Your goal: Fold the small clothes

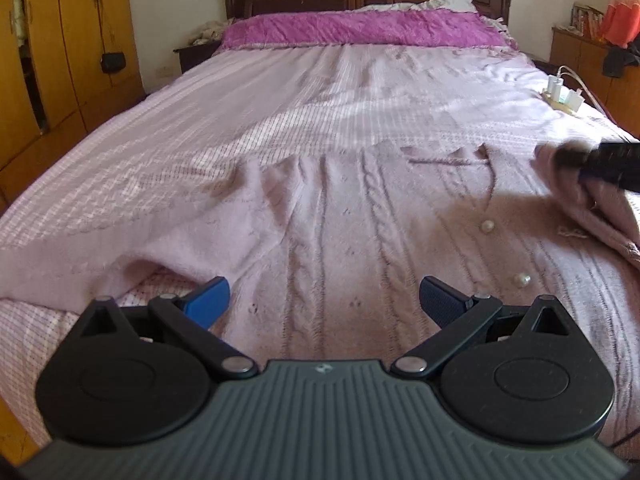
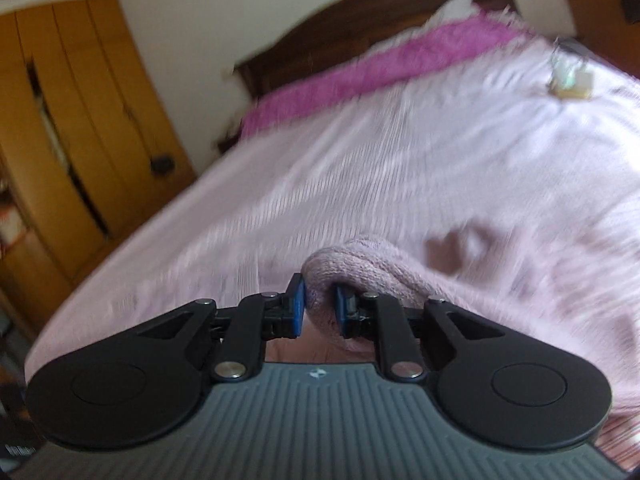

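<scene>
A pale pink cable-knit cardigan (image 1: pixel 320 220) with pearl buttons (image 1: pixel 487 226) lies spread on the bed. My left gripper (image 1: pixel 324 300) hovers open just above its lower part, with nothing between the blue pads. My right gripper (image 2: pixel 319 307) is shut on a bunched fold of the cardigan's sleeve (image 2: pixel 352 264), lifted off the bed. In the left wrist view the right gripper (image 1: pixel 568 160) shows blurred at the right edge, carrying that pink fold over the garment.
The bed has a pink checked cover (image 1: pixel 280 100) and a magenta blanket (image 1: pixel 360 28) by the dark headboard. A power strip with plugs (image 1: pixel 562 96) lies near the bed's right edge. Wooden wardrobes (image 1: pixel 60 60) stand at the left, a cabinet (image 1: pixel 580 52) at the right.
</scene>
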A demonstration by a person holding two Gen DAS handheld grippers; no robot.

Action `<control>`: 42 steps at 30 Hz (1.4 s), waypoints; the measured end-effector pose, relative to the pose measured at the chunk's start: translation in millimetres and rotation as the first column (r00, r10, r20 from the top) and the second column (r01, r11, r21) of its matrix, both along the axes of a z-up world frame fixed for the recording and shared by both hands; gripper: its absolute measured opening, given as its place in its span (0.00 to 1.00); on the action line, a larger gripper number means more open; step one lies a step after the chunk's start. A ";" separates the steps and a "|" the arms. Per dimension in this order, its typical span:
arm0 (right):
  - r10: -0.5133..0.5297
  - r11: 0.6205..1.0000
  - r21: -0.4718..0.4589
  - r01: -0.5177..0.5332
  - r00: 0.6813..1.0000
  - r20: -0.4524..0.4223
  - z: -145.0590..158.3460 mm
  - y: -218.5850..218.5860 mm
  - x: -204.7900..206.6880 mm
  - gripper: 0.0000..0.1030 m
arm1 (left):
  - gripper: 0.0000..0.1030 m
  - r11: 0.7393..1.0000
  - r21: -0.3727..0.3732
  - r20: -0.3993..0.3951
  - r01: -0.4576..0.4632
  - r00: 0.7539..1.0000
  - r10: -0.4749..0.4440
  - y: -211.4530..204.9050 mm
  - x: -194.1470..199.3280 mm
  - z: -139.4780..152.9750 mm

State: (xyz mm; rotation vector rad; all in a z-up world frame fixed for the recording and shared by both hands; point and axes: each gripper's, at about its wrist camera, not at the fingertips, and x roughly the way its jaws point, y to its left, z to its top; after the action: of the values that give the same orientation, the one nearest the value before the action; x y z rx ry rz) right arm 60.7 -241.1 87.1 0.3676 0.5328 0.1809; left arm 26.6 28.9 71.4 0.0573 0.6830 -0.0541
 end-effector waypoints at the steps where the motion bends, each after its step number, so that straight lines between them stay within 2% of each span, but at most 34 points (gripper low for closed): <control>1: 0.008 1.000 0.000 -0.008 1.000 -0.030 -8.2 5.7 3.4 0.20 | 1.00 1.000 -0.001 -0.006 -0.005 1.000 0.005 2.0 2.0 -2.9; 4: 0.028 1.000 0.010 -0.027 0.993 -0.111 -32.6 15.8 10.8 0.28 | 1.00 1.000 -0.007 -0.031 -0.020 0.999 0.020 8.3 8.2 -13.1; 6: 0.031 0.999 0.037 -0.027 0.995 -0.099 -42.4 15.3 7.0 0.39 | 1.00 0.999 -0.011 -0.050 -0.032 0.998 0.032 12.9 12.7 -20.8; 8: 0.050 0.997 0.062 -0.045 0.995 -0.082 -47.1 10.2 2.7 0.62 | 1.00 0.999 -0.013 -0.069 -0.039 0.997 0.038 15.3 17.0 -28.5; 11: 0.078 0.995 0.066 -0.073 0.994 -0.076 -46.1 11.3 0.2 0.75 | 1.00 0.999 -0.008 -0.102 -0.048 0.994 0.047 16.6 23.1 -42.0; 15: 0.089 0.994 0.069 -0.082 0.991 -0.098 -42.5 9.7 -11.1 0.78 | 1.00 0.999 -0.009 -0.102 -0.046 0.994 0.045 19.6 25.2 -52.5; 20: 0.073 0.985 0.168 -0.043 0.982 -0.175 -42.4 -10.5 -24.2 0.80 | 1.00 0.998 -0.043 -0.116 -0.039 0.993 0.034 25.7 28.1 -56.7; 29: 0.021 0.966 0.257 0.020 0.987 -0.156 -26.3 -52.5 -61.9 0.80 | 1.00 0.999 -0.013 -0.150 -0.040 0.988 0.038 19.4 32.2 -49.9; 32: -0.011 0.963 0.266 0.044 0.992 -0.126 -19.6 -64.1 -72.6 0.80 | 1.00 0.999 0.018 -0.128 -0.045 0.991 0.047 10.0 29.8 -42.2; 37: -0.119 0.950 0.275 0.145 0.987 -0.108 -14.3 -88.4 -84.0 0.80 | 1.00 0.996 0.074 -0.061 0.040 0.997 -0.035 -17.1 20.7 -26.6; 40: -0.212 0.930 0.269 0.249 0.964 -0.161 -18.8 -106.1 -85.4 0.80 | 1.00 0.995 0.073 -0.036 0.068 0.997 -0.066 -28.4 17.7 -20.4; 42: -0.246 0.905 0.302 0.299 0.948 -0.201 -26.7 -117.4 -86.6 0.80 | 1.00 0.995 0.069 -0.029 0.075 0.997 -0.073 -33.4 16.8 -18.9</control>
State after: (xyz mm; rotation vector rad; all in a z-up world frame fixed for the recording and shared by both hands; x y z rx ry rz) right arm -26.0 -358.5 60.4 0.7845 0.6026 -0.0342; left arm 43.3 -4.5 52.5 0.1500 0.7090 -0.1024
